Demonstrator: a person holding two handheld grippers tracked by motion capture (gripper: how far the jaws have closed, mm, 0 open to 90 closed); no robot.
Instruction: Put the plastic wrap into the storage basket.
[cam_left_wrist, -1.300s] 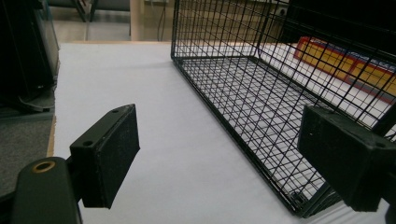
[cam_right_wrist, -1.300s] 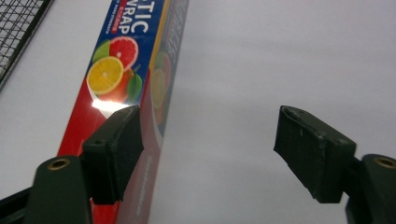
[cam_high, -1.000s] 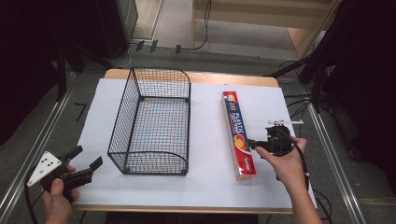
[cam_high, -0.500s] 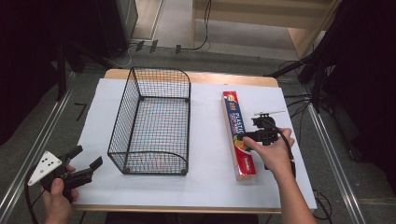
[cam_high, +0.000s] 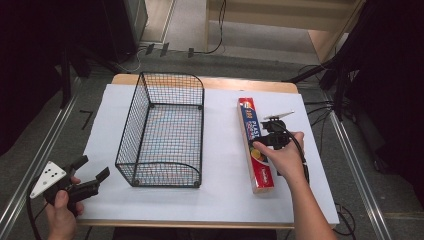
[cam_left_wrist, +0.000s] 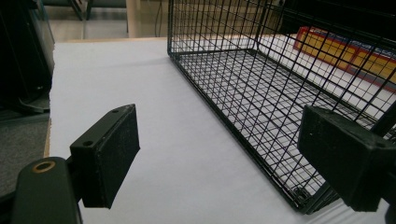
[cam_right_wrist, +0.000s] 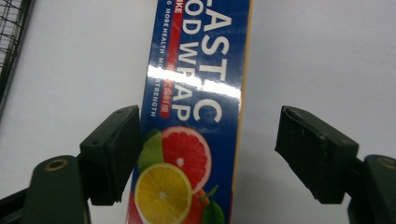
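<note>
- Plastic wrap box (cam_high: 255, 146) is seen lying flat on the white table cover (cam_high: 220, 195), right of the middle, with the right gripper (cam_high: 264, 141) lowered over its middle part
- In the right gripper view the box (cam_right_wrist: 196, 116) is framed between the two black jaws; the left jaw is seen at or just beside the box's blue edge, though contact cannot be told, while the right jaw is held apart from the yellow edge, with bare white cover between
- The right gripper's jaws have just been closing a little but are kept wide, with the box between them and not yet pinched
- The left gripper (cam_high: 90, 176) is held in the person's left hand (cam_high: 62, 210) at the near left corner of the table, its jaws spread wide with nothing between them; in the left gripper view its jaws frame the near end of the wire basket (cam_left_wrist: 280, 93)
- A black wire basket (cam_high: 165, 130) is placed left of the box, well apart from it; nothing is seen inside it
- The box's long axis is laid from near to far, roughly parallel to the basket's long side, with the red end at the far side and the fruit picture toward the near end
</note>
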